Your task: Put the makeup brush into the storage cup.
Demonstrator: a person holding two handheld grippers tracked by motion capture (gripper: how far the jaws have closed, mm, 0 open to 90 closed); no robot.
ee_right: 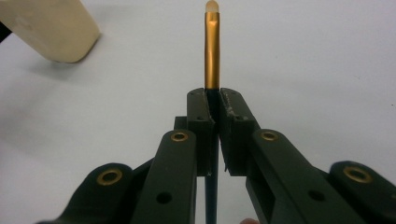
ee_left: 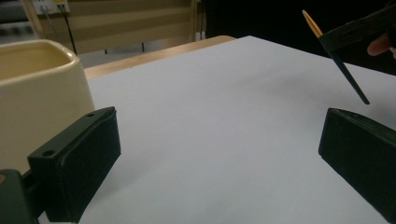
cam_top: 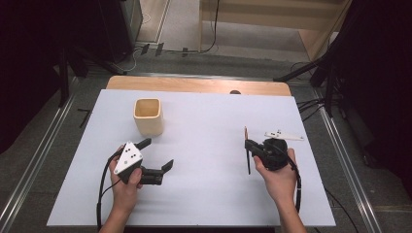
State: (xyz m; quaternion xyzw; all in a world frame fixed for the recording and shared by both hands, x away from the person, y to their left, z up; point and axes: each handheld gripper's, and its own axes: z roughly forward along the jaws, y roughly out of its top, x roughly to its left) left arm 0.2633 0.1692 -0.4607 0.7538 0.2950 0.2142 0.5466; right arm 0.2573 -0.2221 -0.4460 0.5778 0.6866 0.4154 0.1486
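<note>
A cream, square-mouthed cup (cam_top: 148, 116) stands upright on the white table top (cam_top: 209, 194), left of centre. My left gripper (cam_top: 158, 153) is open just in front of it and to the right, with nothing between the jaws. From the left gripper view (ee_left: 219, 154), the cup (ee_left: 32, 93) sits close at the left. My right gripper (cam_top: 250, 145) is shut on a thin paintbrush (cam_top: 248, 162) with a dark blue handle. In the right gripper view (ee_right: 215, 100) the brush's copper ferrule and pale tip (ee_right: 211, 56) point away from me, with the cup (ee_right: 51, 28) at the upper left.
A flat white plate with dark dots (cam_top: 284, 135) shows just beyond my right hand. The table's wooden far edge (cam_top: 194, 85) lies behind the cup. Metal rails (cam_top: 34, 160) run along both sides, and cables lie on the floor beyond.
</note>
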